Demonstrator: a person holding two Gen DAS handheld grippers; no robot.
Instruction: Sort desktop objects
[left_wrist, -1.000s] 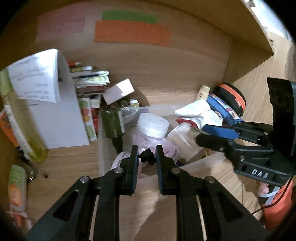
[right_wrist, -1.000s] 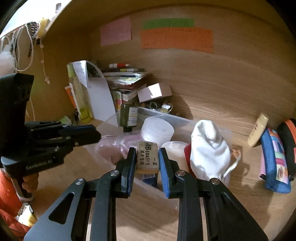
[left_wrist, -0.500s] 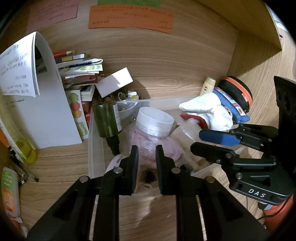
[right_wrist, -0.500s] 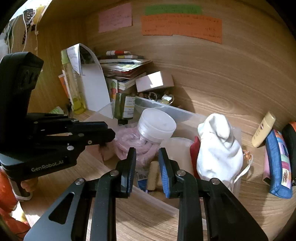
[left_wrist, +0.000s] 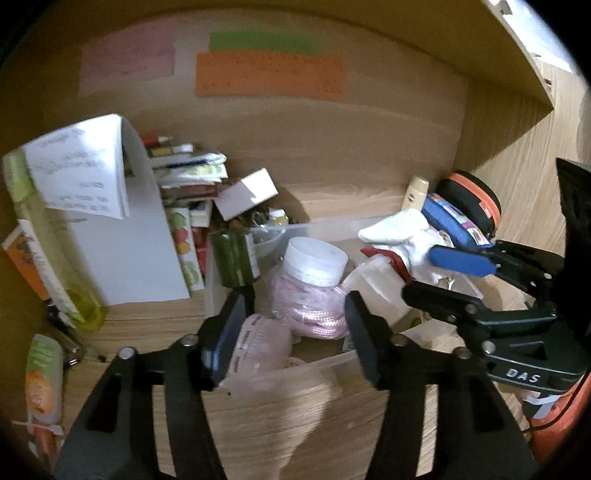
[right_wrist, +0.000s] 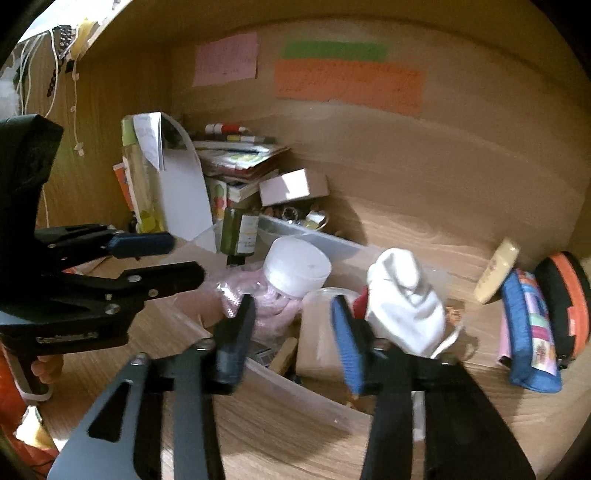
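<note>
Clear plastic bin (left_wrist: 325, 225) on the wooden desk (left_wrist: 280, 417), set in a wooden alcove; its near wall is translucent and partly lost behind the gripper fingers in both views. Contents: white-lidded jar (left_wrist: 314, 260) lying tilted on a coil of pink cord (left_wrist: 310, 314); dark green bottle (left_wrist: 236, 254) standing neck down at the bin's left end; pale plastic cup (right_wrist: 321, 332), contents not readable; white cloth bag (right_wrist: 404, 302) covering a red item of which only an edge shows; a tan eraser-like block (right_wrist: 282, 356) low in the bin, half hidden by the wall; a pink blurred object (left_wrist: 262, 347) at the near left corner, identity unclear. Left gripper (left_wrist: 293, 339): fingers spread wide, nothing between them, poised over the bin's near edge. Right gripper (right_wrist: 291, 336): likewise spread wide and empty, tips over the bin near the cup. Outside the bin: blue patterned pouch (right_wrist: 532, 332) and black-and-orange case (right_wrist: 565, 295) side by side at right, cream tube (right_wrist: 496, 269) leaning just beside them; stack of books (right_wrist: 240, 162) at the back, small white box (right_wrist: 293, 186) tilted against it; curled white paper (left_wrist: 110, 206) upright at left, hiding what stands behind. Pink, green and orange wall notes (left_wrist: 269, 74): writing too blurred to read. Far left packets are cut off by the lens rim.
</note>
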